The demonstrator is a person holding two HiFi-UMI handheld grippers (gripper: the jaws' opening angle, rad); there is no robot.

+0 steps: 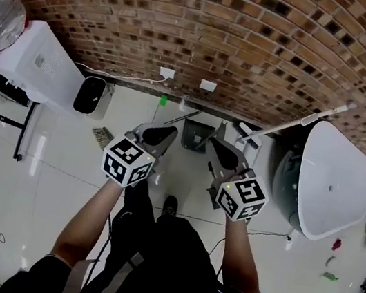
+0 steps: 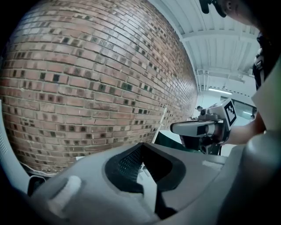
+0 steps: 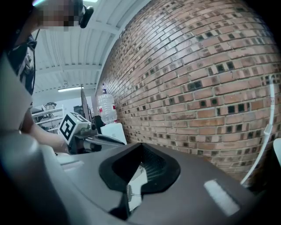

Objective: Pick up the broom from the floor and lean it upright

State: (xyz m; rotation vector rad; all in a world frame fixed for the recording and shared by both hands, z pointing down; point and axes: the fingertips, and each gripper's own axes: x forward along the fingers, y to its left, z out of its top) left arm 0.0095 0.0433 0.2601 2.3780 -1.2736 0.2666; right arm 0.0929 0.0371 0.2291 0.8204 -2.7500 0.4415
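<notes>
The left gripper [image 1: 164,133] and the right gripper [image 1: 216,144] are held side by side over the pale glossy floor [image 1: 42,188]. Each has its jaws drawn together to a point with nothing between them. Each gripper's own view confirms this, showing only a sliver of floor through the hollow below the tips. The long white-handled broom [image 1: 298,124] leans upright against the red-brown brick wall [image 1: 223,37], to the right of both grippers. It stands just beside a large white rounded tub [image 1: 334,183]. Its lower end is partly hidden behind the right gripper, so the head is hard to make out. The same thin white handle shows against the bricks in the left gripper view [image 2: 159,121] and, bent by the lens, at the edge of the right gripper view [image 3: 268,132]. A dark dustpan [image 1: 195,136] sits by the wall between the two claws. A small bristle brush [image 1: 102,136] lies on the floor to the left, and any handle it has cannot be seen.
</notes>
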